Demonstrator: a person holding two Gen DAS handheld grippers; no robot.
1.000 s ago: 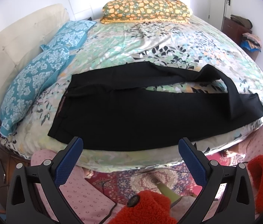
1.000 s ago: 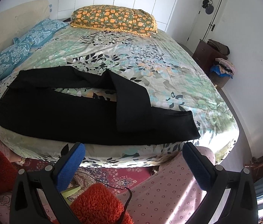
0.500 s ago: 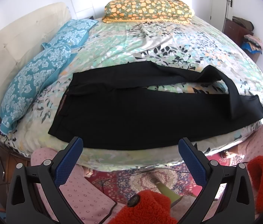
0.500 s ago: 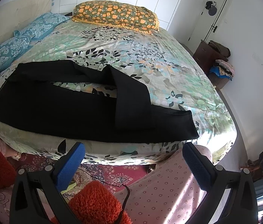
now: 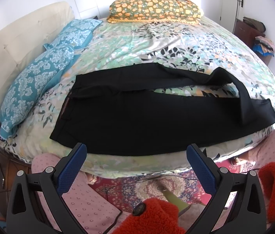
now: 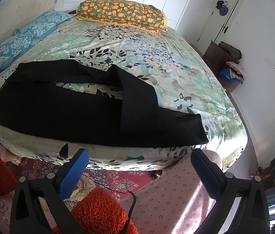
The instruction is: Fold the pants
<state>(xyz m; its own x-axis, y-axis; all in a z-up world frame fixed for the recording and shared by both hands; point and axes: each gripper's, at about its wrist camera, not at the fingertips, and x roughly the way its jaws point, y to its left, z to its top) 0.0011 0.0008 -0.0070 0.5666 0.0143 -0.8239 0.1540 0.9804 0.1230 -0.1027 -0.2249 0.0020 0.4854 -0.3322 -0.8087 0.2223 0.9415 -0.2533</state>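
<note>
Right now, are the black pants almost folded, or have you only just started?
Only just started. Done: the black pants lie spread along the near edge of the bed, and the end of the far leg is flopped over the near one. In hand: nothing; the left gripper and right gripper are both open, off the cloth. Left: every proper fold.

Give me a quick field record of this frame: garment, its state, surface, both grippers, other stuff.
garment: black pants
state: spread flat lengthwise along the near edge of the bed, far leg's end bent back over the near leg
waistband: toward the blue pillows
surface: bed with floral cover
left gripper: open, empty, short of the pants
right gripper: open, empty, short of the pants
other: orange floral pillow at far side
</note>
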